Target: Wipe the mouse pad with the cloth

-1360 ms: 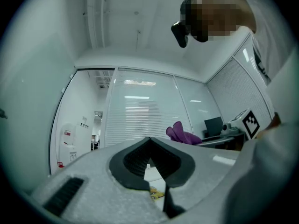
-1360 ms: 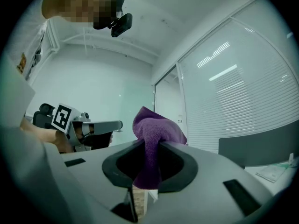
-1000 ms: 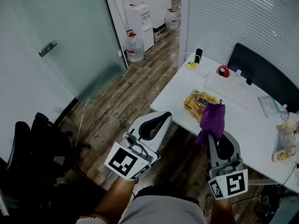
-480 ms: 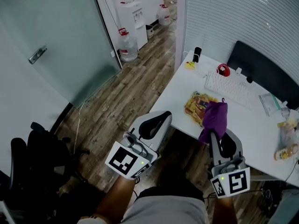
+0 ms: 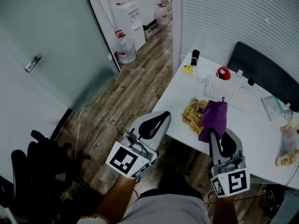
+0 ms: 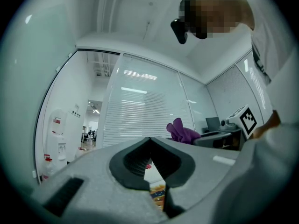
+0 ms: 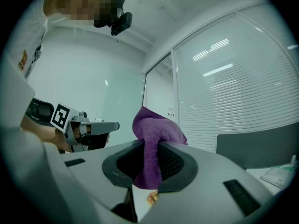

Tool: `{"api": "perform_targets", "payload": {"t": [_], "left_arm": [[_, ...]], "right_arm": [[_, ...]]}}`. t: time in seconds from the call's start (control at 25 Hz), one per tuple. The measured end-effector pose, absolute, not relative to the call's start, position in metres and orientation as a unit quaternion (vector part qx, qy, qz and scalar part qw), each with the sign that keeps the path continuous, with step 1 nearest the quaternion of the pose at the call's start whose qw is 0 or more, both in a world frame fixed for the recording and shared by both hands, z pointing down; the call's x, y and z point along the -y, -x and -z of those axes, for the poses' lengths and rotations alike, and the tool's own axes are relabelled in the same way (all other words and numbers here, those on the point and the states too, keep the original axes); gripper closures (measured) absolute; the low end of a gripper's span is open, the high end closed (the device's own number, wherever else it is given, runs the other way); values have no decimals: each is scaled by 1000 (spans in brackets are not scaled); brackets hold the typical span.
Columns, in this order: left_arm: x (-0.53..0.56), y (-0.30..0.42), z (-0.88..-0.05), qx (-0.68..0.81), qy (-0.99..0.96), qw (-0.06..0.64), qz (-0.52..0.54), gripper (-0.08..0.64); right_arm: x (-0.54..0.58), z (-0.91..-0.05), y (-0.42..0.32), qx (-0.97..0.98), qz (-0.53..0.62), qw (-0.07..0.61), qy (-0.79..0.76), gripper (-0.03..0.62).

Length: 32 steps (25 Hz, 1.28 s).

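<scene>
My right gripper [image 5: 216, 135] is clamped on the purple cloth [image 5: 214, 117]. It's pinched between both fingers, with the bunch sticking out past the tips, above the white desk [image 5: 175, 99] near its front edge. The dark mouse pad [image 5: 264, 73] lies at the desk's far side, well apart. My left gripper [image 5: 155, 121] is closed, with nothing in it.

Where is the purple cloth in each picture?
Head view: right of centre, the purple cloth sticks out of the right gripper.
Left gripper view: small, right of centre, above the grey jaw.
Right gripper view: centre, pinched between the jaws.
Shared landmark: the white blinds show in all three.
</scene>
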<state>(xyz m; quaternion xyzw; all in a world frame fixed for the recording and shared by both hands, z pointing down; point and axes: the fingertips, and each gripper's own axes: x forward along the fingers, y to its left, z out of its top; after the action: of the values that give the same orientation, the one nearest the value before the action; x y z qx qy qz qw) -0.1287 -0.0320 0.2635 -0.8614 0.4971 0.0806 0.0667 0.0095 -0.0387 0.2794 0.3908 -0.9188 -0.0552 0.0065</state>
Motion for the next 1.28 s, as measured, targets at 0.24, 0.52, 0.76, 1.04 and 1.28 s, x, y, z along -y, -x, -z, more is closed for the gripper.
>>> {"api": "perform_targets", "payload": {"t": [0.24, 0.52, 0.76, 1.04, 1.28], "left_arm": [[72, 124, -271, -497, 862, 78, -61, 545], [110, 116, -294, -505, 860, 71, -32, 545], [134, 103, -329, -499, 864, 44, 40, 545], [164, 86, -368, -468, 877, 28, 108, 545], [188, 67, -413, -402, 895, 25, 192, 545]], "right_arm": [[77, -285, -11, 920, 54, 9, -387, 523], [117, -306, -17, 923, 32, 33, -383, 523], [147, -331, -16, 923, -1, 77, -378, 523], [181, -361, -6, 920, -23, 131, -369, 523], [207, -394, 3, 906, -52, 195, -371, 523]]}}
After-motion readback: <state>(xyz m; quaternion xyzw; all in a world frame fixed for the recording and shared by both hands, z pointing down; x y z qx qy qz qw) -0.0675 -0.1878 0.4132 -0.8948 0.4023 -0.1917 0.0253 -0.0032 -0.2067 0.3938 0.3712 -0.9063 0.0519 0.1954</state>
